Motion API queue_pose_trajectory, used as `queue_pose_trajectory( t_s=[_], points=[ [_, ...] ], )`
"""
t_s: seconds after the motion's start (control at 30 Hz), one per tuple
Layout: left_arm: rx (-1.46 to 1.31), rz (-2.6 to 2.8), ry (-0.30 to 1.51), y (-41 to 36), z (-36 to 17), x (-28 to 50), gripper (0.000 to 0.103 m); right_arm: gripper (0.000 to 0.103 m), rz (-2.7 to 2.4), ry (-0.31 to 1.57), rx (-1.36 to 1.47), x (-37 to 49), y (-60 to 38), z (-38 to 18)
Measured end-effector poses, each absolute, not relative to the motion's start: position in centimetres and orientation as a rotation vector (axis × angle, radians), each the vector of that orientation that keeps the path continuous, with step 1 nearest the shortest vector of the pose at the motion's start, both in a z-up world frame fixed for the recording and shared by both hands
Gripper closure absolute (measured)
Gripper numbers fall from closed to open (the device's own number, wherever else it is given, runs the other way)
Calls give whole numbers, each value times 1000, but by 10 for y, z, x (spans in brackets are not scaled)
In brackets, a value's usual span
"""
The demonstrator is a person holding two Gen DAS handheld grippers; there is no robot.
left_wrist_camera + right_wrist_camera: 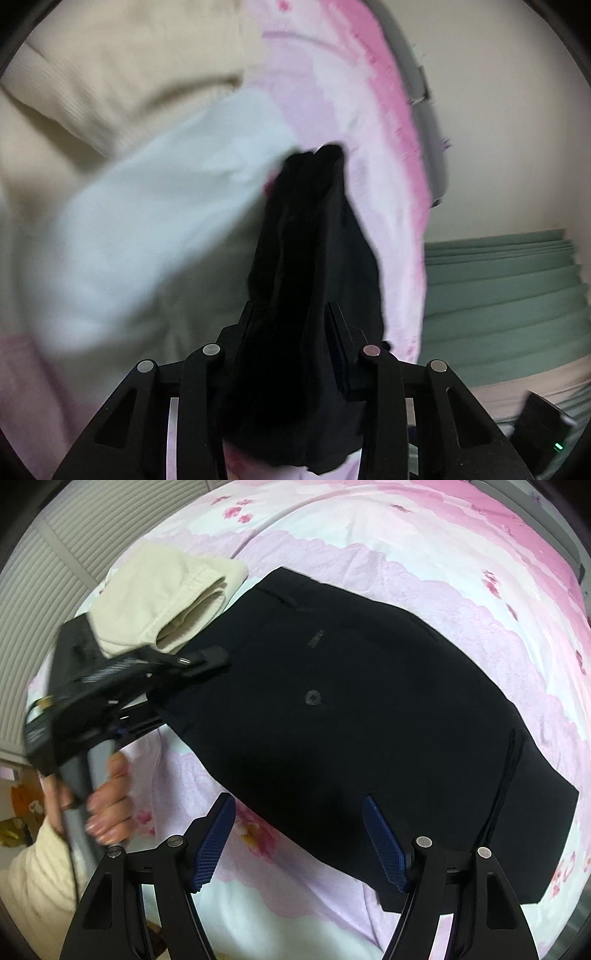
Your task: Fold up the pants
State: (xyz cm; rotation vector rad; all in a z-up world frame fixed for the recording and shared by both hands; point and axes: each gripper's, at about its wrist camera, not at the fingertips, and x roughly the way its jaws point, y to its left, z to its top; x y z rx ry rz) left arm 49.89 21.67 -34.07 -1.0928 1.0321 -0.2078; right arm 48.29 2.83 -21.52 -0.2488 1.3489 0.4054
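Surface: a bed with a pink flowered sheet (424,554) carries everything; no counter is in view.
Pants: the black pants (351,701) lie flat across the middle of the sheet, already doubled into a broad slab, the button side up. One end reaches toward the near right edge of the bed.
Left gripper: the left gripper (291,314) has a bunched fold of the pants' black cloth pinched between its jaws. It grips at the pants' far left edge, likely so that edge can be carried over for the next fold.
Left hand: the hand (107,805) grips the tool's grey handle.
Right gripper: the right gripper (299,842) hangs over the near edge of the pants with jaws wide apart and nothing in them, probably ready to pin or take a corner.
Cream pants: a folded cream garment (155,605) sits at the far left, touching the pants, seemingly set aside as finished.
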Motion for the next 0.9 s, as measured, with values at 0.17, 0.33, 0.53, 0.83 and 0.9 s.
queue_pose_trajectory(
  t_s=[0.17, 0.33, 0.53, 0.83, 0.9],
  points=[
    [-1103, -134, 1103, 213, -354, 508, 74, 31, 376, 1317, -216, 477, 5, -203],
    [-778, -116, 1076, 172, -274, 516, 82, 31, 335, 1281, -138, 471, -28, -192],
    [-516, -130, 999, 108, -186, 522, 83, 31, 279, 1219, -23, 454, -95, -164],
    [-245, -284, 874, -26, -89, 517, 83, 31, 130, 1105, 129, 426, -221, -119],
    [-222, -308, 878, -57, -79, 520, 83, 31, 95, 1080, 161, 417, -251, -110]
  ],
)
